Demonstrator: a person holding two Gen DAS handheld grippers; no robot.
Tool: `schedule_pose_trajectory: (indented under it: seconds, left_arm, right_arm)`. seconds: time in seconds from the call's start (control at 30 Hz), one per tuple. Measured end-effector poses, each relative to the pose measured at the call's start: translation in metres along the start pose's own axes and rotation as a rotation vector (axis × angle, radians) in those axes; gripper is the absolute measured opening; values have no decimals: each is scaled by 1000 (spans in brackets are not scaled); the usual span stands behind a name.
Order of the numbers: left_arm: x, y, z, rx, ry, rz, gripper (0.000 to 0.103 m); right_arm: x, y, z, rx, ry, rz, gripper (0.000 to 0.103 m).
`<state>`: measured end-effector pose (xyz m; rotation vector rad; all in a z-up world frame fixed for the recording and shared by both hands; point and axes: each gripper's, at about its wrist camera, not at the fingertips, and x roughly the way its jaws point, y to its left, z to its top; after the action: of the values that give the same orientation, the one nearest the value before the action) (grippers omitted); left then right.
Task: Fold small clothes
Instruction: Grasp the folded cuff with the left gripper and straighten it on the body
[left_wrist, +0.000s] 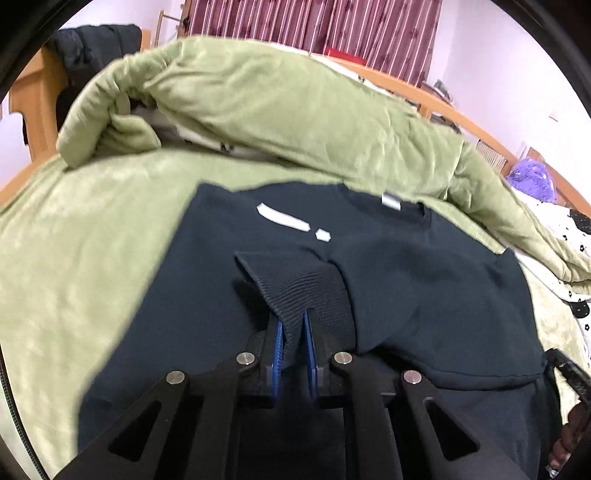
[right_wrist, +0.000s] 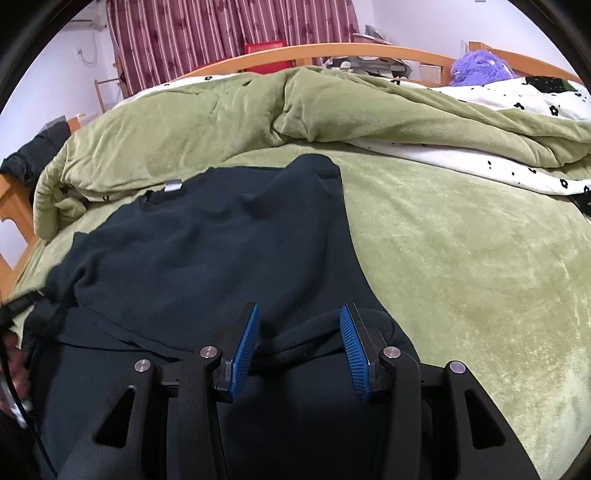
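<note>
The dark navy knit sweater (left_wrist: 406, 280) lies flat on the olive-green plush bed cover (left_wrist: 92, 258), collar away from me, a small grey label (left_wrist: 390, 202) at the neckline and a white printed mark (left_wrist: 284, 218) on the part nearest my left side. One sleeve is drawn across the body, and its ribbed cuff (left_wrist: 303, 291) sits in my left fingers (left_wrist: 293, 332): the blue ridged pads (left_wrist: 277, 343) are closed on the ribbing, fabric pinched between them and lifted slightly off the sweater front. From the right wrist view the same sweater (right_wrist: 207, 251) spreads ahead and to the left, its far shoulder bunched up near the quilt. My right fingers (right_wrist: 299, 332) stand partly apart over the near hem of the garment; a rolled fold of dark cloth (right_wrist: 295, 350) lies below and between the blue pads (right_wrist: 245, 343), but the pads do not press on it, so nothing is gripped there. Behind the sweater a rumpled green quilt (right_wrist: 221, 110) is heaped, its white underside printed with black flowers (right_wrist: 498, 162). Further out: a curved wooden bed frame (right_wrist: 295, 51), a purple fluffy toy (right_wrist: 480, 72) at the far right, maroon striped curtains (right_wrist: 221, 33), pale walls.
</note>
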<state>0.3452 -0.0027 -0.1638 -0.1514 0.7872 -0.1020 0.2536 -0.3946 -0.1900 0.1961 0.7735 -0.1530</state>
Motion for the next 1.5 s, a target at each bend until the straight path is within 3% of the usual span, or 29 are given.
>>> schedule_pose_trajectory:
  seconds: [0.2, 0.33, 0.57, 0.63, 0.7, 0.83, 1.0, 1.23, 1.5]
  left_arm:
    - [-17, 14, 15, 33, 30, -17, 14]
    - [-15, 23, 11, 29, 43, 60, 19]
    - [-10, 31, -9, 11, 79, 19, 22]
    - [-8, 27, -12, 25, 71, 5, 29]
    - [-4, 18, -13, 51, 69, 0, 43]
    - [13, 5, -16, 91, 77, 46, 43]
    - [29, 15, -22, 74, 97, 85, 43]
    - [19, 22, -27, 45, 95, 86, 44]
    - [-6, 22, -39, 42, 71, 85, 47]
  right_arm:
    - [7, -5, -1, 15, 27, -41, 45]
    - [6, -5, -1, 11, 25, -50, 45]
    - [12, -4, -2, -10, 39, -81, 45]
    - [14, -1, -3, -26, 42, -96, 45]
    - [15, 1, -4, -39, 41, -106, 45]
    - [17, 3, -5, -57, 44, -114, 46]
    - [22, 4, -9, -74, 59, -126, 48]
    - [24, 5, -11, -81, 59, -142, 51]
    - [12, 8, -9, -70, 47, -101, 52]
